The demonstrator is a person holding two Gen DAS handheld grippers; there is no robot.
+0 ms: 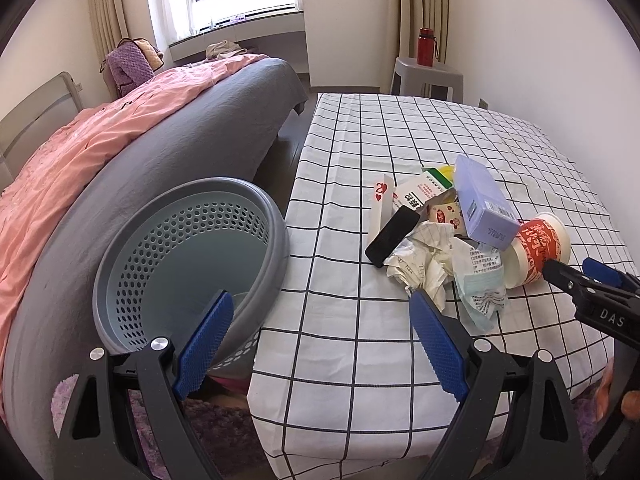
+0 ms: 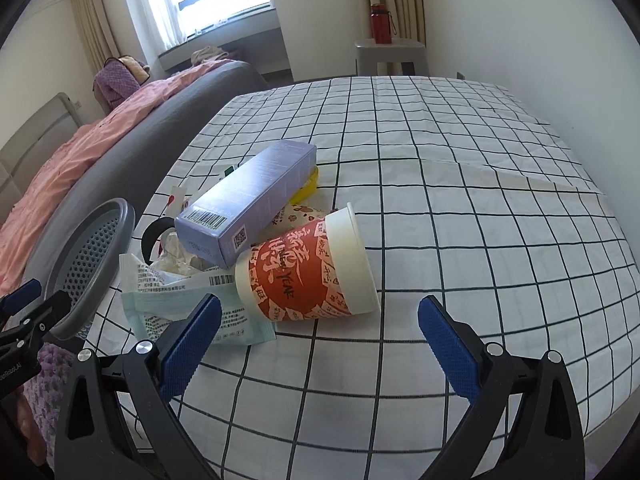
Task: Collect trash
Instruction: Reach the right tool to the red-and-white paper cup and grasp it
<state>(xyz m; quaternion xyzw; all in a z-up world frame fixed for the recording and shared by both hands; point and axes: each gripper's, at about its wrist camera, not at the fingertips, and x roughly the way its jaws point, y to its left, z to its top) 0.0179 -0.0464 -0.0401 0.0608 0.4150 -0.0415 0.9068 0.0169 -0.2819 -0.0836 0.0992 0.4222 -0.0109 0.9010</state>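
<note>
A heap of trash lies on the checked tablecloth [image 1: 360, 344]: a red-and-white paper cup [image 2: 308, 270] on its side, a lilac box [image 2: 248, 208] resting over it, a pale green wrapper [image 2: 180, 308], crumpled paper [image 1: 424, 256] and a black flat object [image 1: 394, 236]. A grey perforated bin [image 1: 192, 256] stands tilted at the table's left edge. My left gripper [image 1: 320, 344] is open, between the bin and the heap. My right gripper [image 2: 320, 344] is open just short of the cup, holding nothing. It also shows at the right of the left wrist view, right gripper [image 1: 580, 280].
A bed with a pink cover [image 1: 80, 168] and grey sheet runs along the left. A stool [image 1: 428, 76] with a red bottle [image 1: 426, 46] stands by the far wall. A playing card [image 1: 380, 200] lies beside the heap. A purple rug [image 1: 216, 432] covers the floor below.
</note>
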